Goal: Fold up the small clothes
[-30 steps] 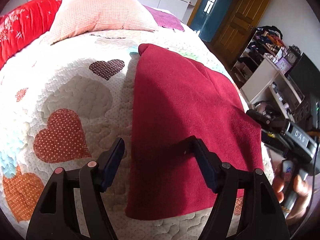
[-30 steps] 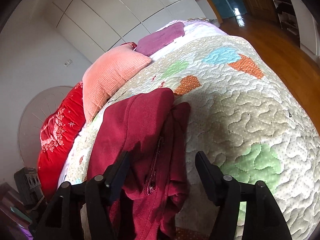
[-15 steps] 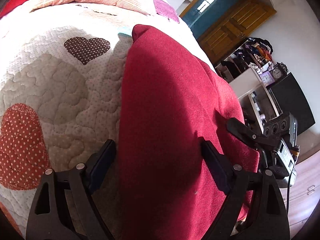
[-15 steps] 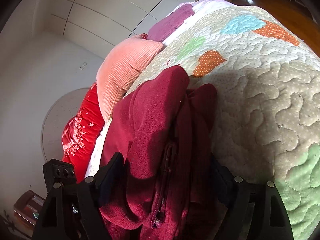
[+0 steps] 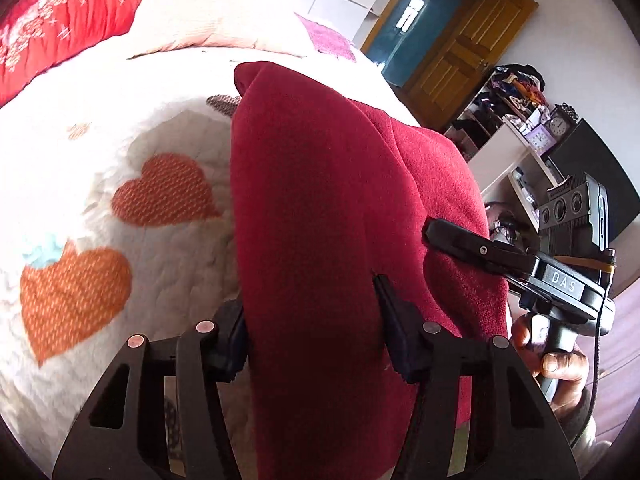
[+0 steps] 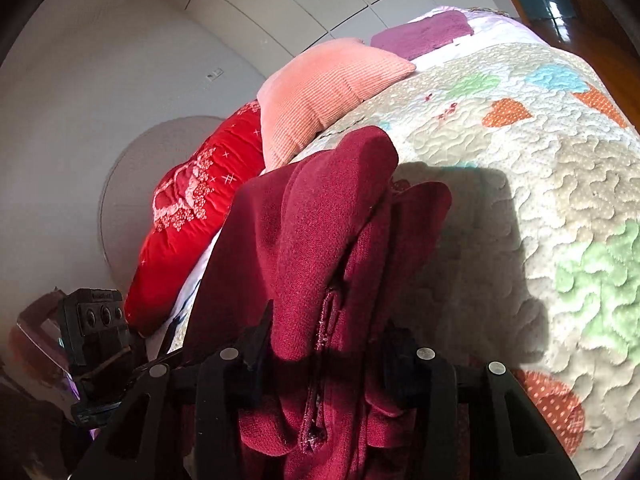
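Note:
A dark red fleece garment (image 5: 320, 180) lies bunched on the heart-patterned quilt (image 5: 120, 168). My left gripper (image 5: 312, 320) has a thick fold of it filling the gap. Its jaws are closing and both pads press the cloth. In the right wrist view the same garment (image 6: 320, 220) shows its zipper. My right gripper (image 6: 328, 344) is closing on that zipper edge, pads against the fabric. One right finger (image 5: 460, 242) rests on the cloth's right side in the left wrist view, with a person's hand (image 5: 560, 364) on the handle.
A peach pillow (image 6: 328, 92), a red embroidered pillow (image 6: 192, 208) and a purple cloth (image 6: 424, 32) lie at the head of the bed. White shelves with a clock (image 5: 560, 124) and a wooden door (image 5: 472, 40) stand beyond the bed's right edge.
Both grippers have pushed forward onto the garment's near edge and their jaws have narrowed around it. The flat cloth has gathered into a raised fold.

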